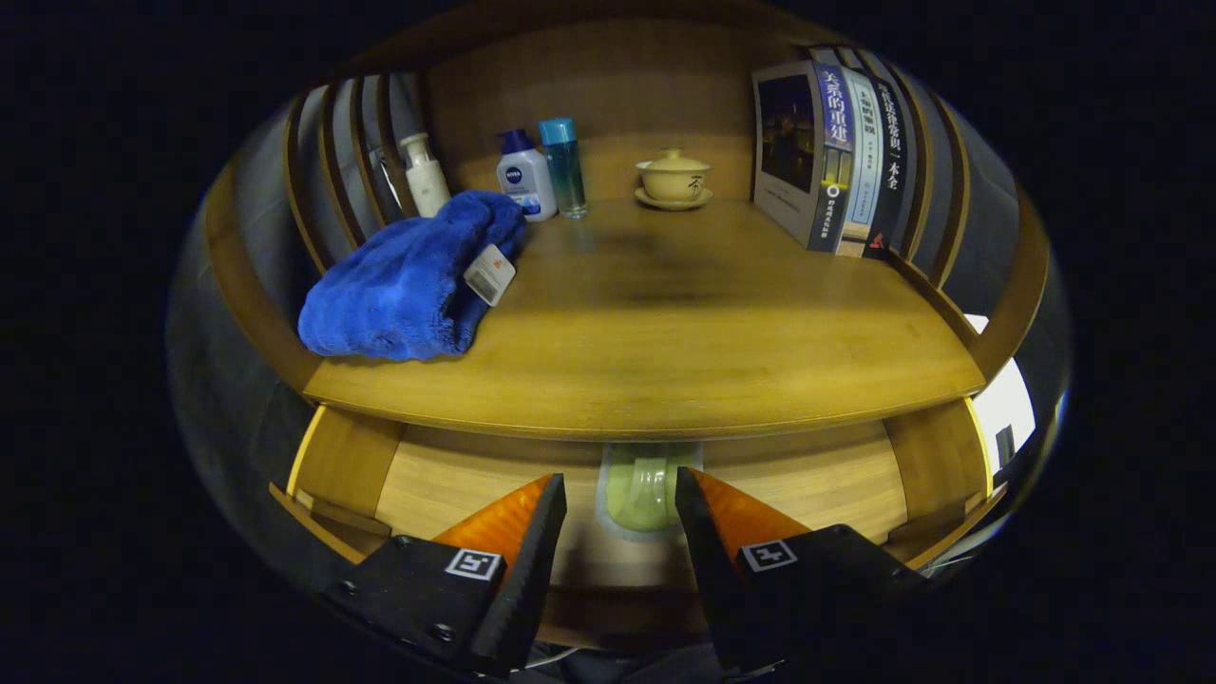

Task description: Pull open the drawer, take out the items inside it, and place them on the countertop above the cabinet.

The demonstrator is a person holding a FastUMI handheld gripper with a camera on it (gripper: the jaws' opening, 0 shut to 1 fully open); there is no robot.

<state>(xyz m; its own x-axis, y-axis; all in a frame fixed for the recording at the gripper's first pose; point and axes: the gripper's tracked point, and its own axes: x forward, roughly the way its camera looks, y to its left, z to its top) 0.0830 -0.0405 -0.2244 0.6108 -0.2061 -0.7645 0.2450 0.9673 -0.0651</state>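
- The hand-held gripper [619,503] stands released, its fingers apart above the open drawer [456,475] and holding nothing.
- A pale green item [644,494] lies in the drawer just ahead, between the fingertips, half under the counter [665,351] edge.
- I think it should go lower and forward, then close evenly.
- Further back, a blue towel [408,280] already lies on the counter, so free space remains to its right.

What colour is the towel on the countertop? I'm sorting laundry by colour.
Blue; the towel shows best in the gripper view, lying on the countertop.
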